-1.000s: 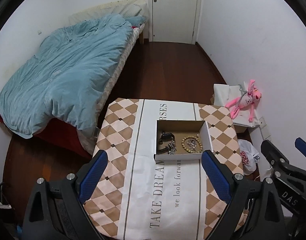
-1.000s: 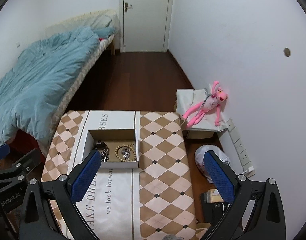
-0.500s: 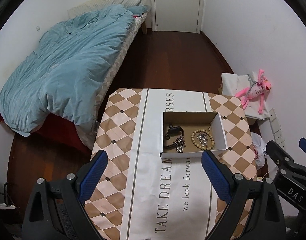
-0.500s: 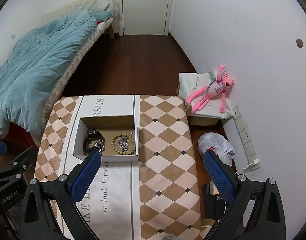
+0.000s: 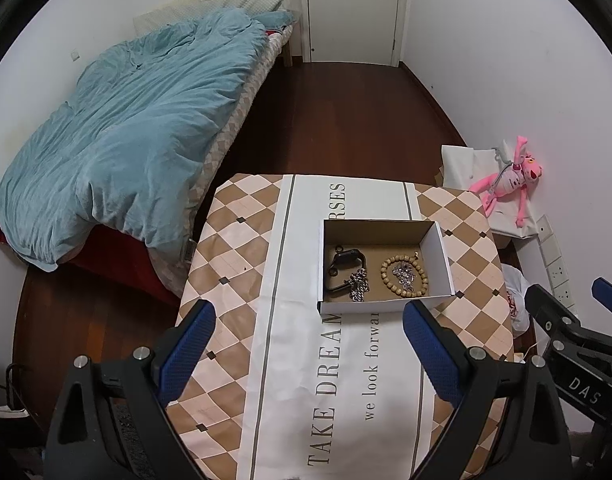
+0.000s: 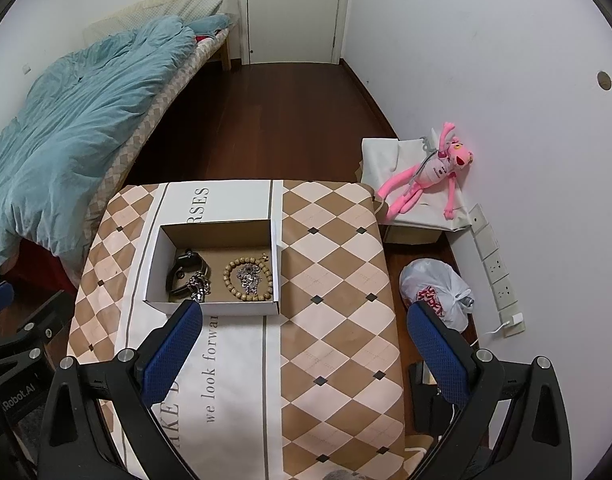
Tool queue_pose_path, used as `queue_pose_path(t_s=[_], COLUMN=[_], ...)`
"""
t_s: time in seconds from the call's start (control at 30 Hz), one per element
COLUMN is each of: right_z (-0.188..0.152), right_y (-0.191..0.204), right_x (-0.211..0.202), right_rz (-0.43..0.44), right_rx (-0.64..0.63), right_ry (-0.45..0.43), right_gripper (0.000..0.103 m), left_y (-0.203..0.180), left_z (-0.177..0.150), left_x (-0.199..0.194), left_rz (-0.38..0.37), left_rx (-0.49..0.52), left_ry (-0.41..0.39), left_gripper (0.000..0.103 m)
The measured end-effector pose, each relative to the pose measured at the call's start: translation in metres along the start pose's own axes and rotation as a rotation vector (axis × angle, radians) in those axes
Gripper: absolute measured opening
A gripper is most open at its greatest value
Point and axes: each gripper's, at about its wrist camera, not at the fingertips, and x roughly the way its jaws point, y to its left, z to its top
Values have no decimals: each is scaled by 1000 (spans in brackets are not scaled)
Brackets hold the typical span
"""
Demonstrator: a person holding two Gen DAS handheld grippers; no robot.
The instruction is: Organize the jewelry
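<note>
A white cardboard box (image 5: 440,252) (image 6: 155,248) stands open on the table's patterned cloth (image 5: 289,360) (image 6: 338,320). Inside lie a black watch (image 5: 340,266) (image 6: 181,270), a silver chain (image 5: 358,285) (image 6: 199,286), a wooden bead bracelet (image 5: 420,286) (image 6: 230,285) and a silver pendant (image 5: 404,274) (image 6: 247,276) within the bracelet's ring. My left gripper (image 5: 308,338) is open and empty, high above the table's near half. My right gripper (image 6: 303,340) is open and empty, above the table to the right of the box.
A bed with a blue duvet (image 5: 125,140) (image 6: 65,112) stands to the left. A pink plush toy (image 5: 510,178) (image 6: 430,174) lies on a white box by the right wall. A white plastic bag (image 6: 438,292) sits on the floor. A closed door (image 5: 352,8) is at the back.
Both grippers have risen and tilted down, so the table and box sit more centrally below. Both stay open and empty. The jewelry has not moved.
</note>
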Motion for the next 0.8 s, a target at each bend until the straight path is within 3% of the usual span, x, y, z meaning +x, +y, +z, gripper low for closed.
queue_pose_path(t_s=[0.8], right_z=[0], right_y=[5], right_x=[-4], right_rz=[31], right_rx=[-13], right_ry=[3], right_gripper=[103], left_y=[4], left_z=[3], left_x=[-6], left_rz=[-1], left_rx=[-12], left_ry=[-9], left_gripper=[95])
